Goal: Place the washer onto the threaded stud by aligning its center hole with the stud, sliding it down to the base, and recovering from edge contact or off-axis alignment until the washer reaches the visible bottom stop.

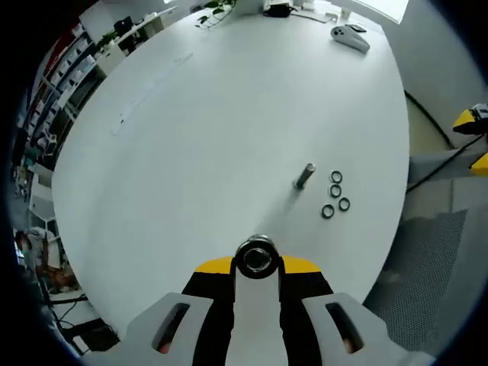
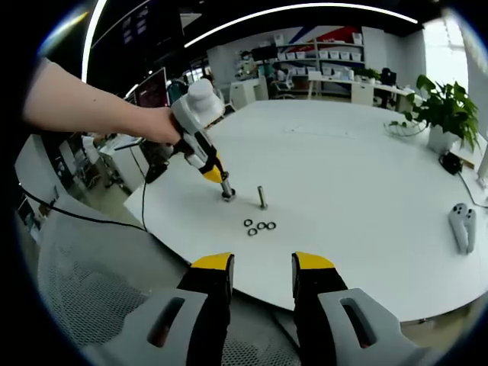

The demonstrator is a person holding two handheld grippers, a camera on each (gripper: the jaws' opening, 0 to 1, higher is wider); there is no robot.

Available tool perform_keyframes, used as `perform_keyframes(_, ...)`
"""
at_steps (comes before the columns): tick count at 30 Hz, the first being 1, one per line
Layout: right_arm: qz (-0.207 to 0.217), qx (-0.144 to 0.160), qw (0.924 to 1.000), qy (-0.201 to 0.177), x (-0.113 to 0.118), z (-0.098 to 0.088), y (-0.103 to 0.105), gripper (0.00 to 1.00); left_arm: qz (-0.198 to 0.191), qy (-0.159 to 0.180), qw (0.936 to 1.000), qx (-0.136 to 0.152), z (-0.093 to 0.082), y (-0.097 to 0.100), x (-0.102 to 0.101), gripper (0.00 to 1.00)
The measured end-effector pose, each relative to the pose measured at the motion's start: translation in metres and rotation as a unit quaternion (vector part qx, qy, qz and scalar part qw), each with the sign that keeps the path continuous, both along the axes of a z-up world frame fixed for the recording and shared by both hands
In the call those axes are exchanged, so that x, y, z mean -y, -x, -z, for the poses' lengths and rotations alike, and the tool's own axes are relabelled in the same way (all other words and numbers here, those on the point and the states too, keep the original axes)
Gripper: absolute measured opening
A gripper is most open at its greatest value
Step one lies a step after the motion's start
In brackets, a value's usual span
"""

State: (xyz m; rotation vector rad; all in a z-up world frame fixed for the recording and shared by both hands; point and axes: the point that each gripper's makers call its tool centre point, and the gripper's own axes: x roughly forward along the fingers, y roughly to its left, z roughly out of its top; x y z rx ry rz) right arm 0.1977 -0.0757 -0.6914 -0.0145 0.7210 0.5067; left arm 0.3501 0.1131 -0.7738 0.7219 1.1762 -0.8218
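The threaded stud [image 1: 305, 175] [image 2: 262, 197] stands upright on the white table [image 1: 198, 137] [image 2: 343, 168]. Several dark washers [image 1: 336, 195] [image 2: 259, 226] lie flat in a small cluster beside it. My left gripper [image 1: 257, 265] [image 2: 217, 174], held by a hand, is shut on a short hollow metal cylinder [image 1: 255, 259] [image 2: 227, 191]. In the right gripper view the cylinder's lower end touches the table just left of the stud. My right gripper [image 2: 261, 267] hangs open off the near table edge with nothing between its fingers, well short of the washers.
A white handheld controller [image 1: 351, 38] [image 2: 462, 225] lies near the table's far side. A potted plant [image 2: 442, 110] stands at that end too. A grey mesh chair [image 2: 99, 290] [image 1: 427, 267] sits beside the table edge, and a black cable [image 2: 91, 217] hangs near it.
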Motion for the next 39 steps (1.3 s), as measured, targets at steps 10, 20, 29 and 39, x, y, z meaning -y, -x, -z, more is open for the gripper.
perform_keyframes(10, 0.000, 0.001, 1.0000, 0.002, 0.000, 0.000, 0.000, 0.32, 0.019, -0.020, 0.9996, -0.008, 0.012, 0.000, 0.002, 0.19)
perform_keyframes(20, -0.001, 0.000, 1.0000, 0.004, 0.001, 0.001, 0.000, 0.32, 0.030, -0.042, 0.9984, -0.021, 0.030, 0.000, 0.002, 0.19)
perform_keyframes(29, 0.002, -0.002, 1.0000, 0.007, 0.003, 0.002, 0.000, 0.30, 0.032, -0.052, 0.9975, -0.035, 0.043, 0.000, 0.000, 0.19)
perform_keyframes(39, 0.001, -0.001, 1.0000, 0.009, 0.003, 0.002, -0.001, 0.30, 0.044, -0.059, 0.9965, -0.040, 0.046, 0.001, 0.002, 0.19)
